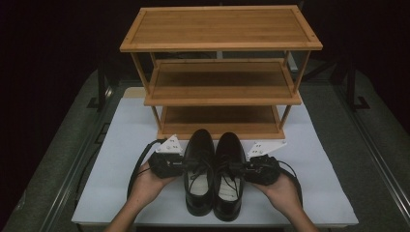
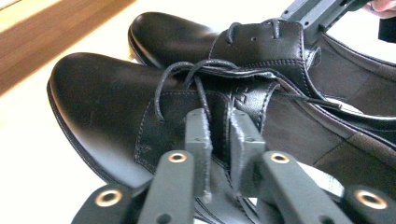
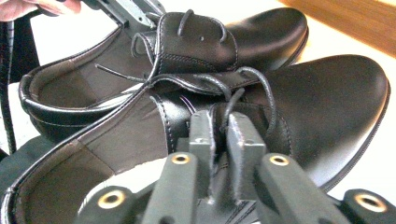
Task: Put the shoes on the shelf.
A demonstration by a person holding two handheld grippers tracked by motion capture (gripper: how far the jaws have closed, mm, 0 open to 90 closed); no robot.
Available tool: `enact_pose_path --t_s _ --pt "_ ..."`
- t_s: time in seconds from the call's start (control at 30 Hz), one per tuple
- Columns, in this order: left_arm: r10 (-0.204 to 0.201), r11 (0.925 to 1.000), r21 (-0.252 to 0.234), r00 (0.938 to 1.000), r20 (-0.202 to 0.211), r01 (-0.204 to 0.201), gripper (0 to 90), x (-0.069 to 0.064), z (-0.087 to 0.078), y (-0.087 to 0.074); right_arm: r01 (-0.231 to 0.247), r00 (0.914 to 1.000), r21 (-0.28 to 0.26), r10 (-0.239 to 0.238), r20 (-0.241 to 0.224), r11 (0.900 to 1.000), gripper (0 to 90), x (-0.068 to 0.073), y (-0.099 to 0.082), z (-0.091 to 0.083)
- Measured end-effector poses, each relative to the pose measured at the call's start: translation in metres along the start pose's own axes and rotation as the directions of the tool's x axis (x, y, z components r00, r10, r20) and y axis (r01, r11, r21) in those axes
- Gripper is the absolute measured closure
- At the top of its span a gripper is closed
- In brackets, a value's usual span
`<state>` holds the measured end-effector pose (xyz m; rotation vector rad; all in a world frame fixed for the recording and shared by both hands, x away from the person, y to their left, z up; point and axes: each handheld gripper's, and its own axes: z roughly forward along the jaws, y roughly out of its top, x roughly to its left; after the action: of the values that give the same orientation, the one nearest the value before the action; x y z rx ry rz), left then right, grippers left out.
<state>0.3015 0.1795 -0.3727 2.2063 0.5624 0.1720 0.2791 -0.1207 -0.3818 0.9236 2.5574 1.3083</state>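
Pair of black shoes side by side on the white table [image 1: 121, 145], just before the wooden rack [image 1: 220, 72]. Left gripper [image 1: 186, 166] clamps the left shoe [image 1: 199, 169] at the lacing; right gripper [image 1: 237, 167] clamps the right shoe [image 1: 229, 174] likewise. Grasp made, by my reading; lifting and shelving remain. Rack shelves bare.

High view looks down from afar; both gripper views closely share the shoes [image 1: 213, 174].
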Motion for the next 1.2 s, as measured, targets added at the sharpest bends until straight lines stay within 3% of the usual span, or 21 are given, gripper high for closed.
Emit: enact_pose_path --t_s 0.1,0.27,0.53,0.9,1.2 --pt "-0.011 0.9999 0.001 0.9999 -0.009 0.011 86.7 -0.001 -0.001 -0.001 -0.002 0.9999 -0.005 0.002 -0.011 1.0 86.4 -0.002 -0.001 0.0" --pt "-0.008 0.9999 -0.007 0.9994 -0.033 0.008 87.6 -0.002 -0.003 -0.001 -0.015 0.9996 -0.018 0.015 -0.025 0.9997 86.6 -0.004 -0.002 -0.001" --pt "-0.029 0.999 -0.037 0.9967 -0.076 0.027 88.2 0.0 -0.01 -0.001 -0.012 0.9999 -0.039 0.012 0.006 0.9992 86.8 -0.005 -0.001 -0.007" --pt "-0.069 0.9943 -0.088 0.9935 -0.091 0.061 88.4 0.009 -0.028 -0.002 -0.026 0.9985 -0.076 0.03 0.047 0.9967 87.0 -0.016 0.0 -0.024" --pt "-0.066 0.9936 -0.098 0.9938 -0.09 0.057 88.4 0.017 -0.036 0.001 -0.018 0.9982 -0.105 0.024 0.054 0.9944 86.9 -0.027 0.007 -0.035"
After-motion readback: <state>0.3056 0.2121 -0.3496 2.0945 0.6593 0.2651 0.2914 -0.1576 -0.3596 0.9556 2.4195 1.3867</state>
